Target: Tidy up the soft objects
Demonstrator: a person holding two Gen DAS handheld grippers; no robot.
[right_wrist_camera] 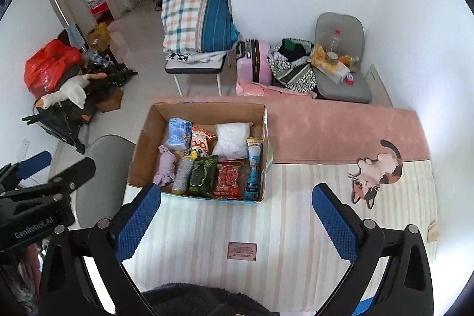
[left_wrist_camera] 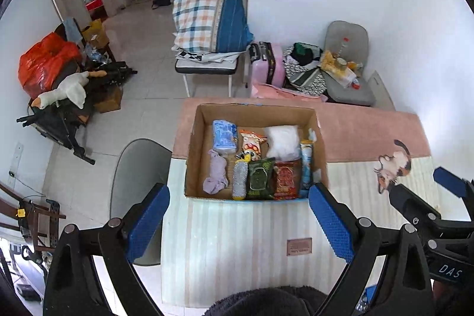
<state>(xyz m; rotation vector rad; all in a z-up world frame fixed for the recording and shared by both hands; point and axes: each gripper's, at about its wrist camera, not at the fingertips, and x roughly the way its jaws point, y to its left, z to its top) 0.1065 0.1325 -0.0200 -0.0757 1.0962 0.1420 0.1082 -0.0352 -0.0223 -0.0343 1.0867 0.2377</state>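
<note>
Cardboard box (left_wrist_camera: 254, 114) of soft packets was seen ahead of left gripper (left_wrist_camera: 238, 222) and right gripper (right_wrist_camera: 237, 222); both were spread wide, nothing held.

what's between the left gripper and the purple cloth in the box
Only the near wall of the cardboard box. The purple cloth lies at the box's left side just behind it, uncovered, beside the silver roll. The left gripper is open over the striped mat, so reaching over the wall looks unobstructed.

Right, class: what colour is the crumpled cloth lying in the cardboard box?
Pale lilac: the cloth shows best in the right wrist view.
</note>
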